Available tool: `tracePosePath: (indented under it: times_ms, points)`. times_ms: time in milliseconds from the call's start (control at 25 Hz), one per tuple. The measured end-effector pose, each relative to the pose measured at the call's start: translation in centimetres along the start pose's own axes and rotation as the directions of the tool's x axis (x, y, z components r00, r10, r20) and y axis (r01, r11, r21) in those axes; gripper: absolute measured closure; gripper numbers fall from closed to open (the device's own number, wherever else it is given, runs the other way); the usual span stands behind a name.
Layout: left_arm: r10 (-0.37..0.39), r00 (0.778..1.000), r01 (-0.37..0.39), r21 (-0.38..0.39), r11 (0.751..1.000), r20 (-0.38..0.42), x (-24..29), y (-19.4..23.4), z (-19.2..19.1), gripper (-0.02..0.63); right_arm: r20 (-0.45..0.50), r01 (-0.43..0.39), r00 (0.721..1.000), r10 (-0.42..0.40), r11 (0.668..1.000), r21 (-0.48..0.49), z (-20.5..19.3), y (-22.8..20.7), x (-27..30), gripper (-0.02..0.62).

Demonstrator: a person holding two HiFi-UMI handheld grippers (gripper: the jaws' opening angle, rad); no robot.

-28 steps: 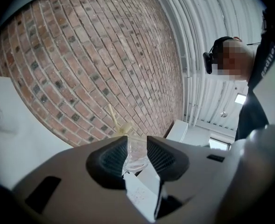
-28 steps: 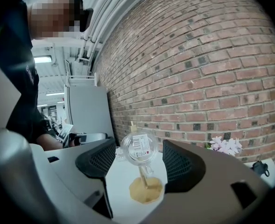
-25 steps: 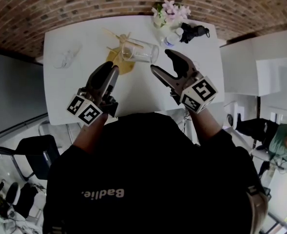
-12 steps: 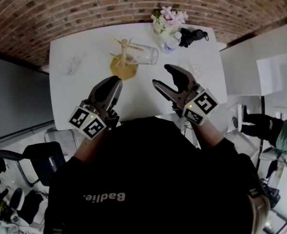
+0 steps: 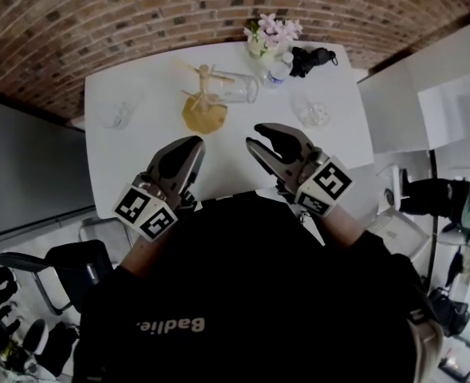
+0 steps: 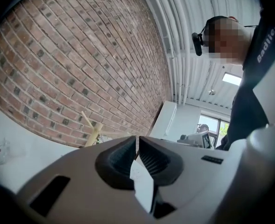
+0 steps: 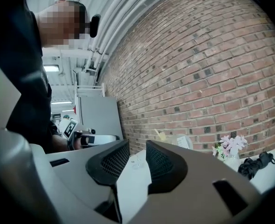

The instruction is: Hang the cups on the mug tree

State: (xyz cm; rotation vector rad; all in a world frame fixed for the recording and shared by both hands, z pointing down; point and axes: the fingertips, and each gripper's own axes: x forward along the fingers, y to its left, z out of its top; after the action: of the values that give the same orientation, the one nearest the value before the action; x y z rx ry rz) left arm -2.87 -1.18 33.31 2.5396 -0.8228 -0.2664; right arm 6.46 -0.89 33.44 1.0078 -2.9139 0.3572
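The left gripper (image 5: 193, 144) has just been closing and its jaws now leave only a hairline slit, with nothing between them. The right gripper (image 5: 258, 136), just beside it, has also been closing; its jaws stand a narrow gap apart and are equally empty. Both are held over the near edge of the white table (image 5: 139, 162). Ahead of them, well apart and roughly between the two, stands the wooden mug tree (image 5: 203, 88), with a clear cup (image 5: 238, 87) that seems to hang on its right-hand peg. A second cup (image 5: 118, 115) sits far ahead-left of the left gripper, and a third cup (image 5: 313, 114) ahead-right of the right one.
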Motion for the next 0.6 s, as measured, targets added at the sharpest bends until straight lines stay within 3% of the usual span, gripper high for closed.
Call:
tracePosePath:
  times_ms: [200,600]
  points:
    - [-0.017,1.0,0.018,0.028,0.999,-0.019,-0.8,-0.9,0.1,0.588,0.017,-0.008,1.0,0.008,1.0,0.014,0.0,1.7,0.3,0.526]
    - [-0.062,0.997,0.065,0.074,0.995,-0.04,-1.0,-2.6,-0.4,0.603,0.013,-0.06,0.998,0.061,0.998,-0.014,-0.7,3.9,0.8,0.565]
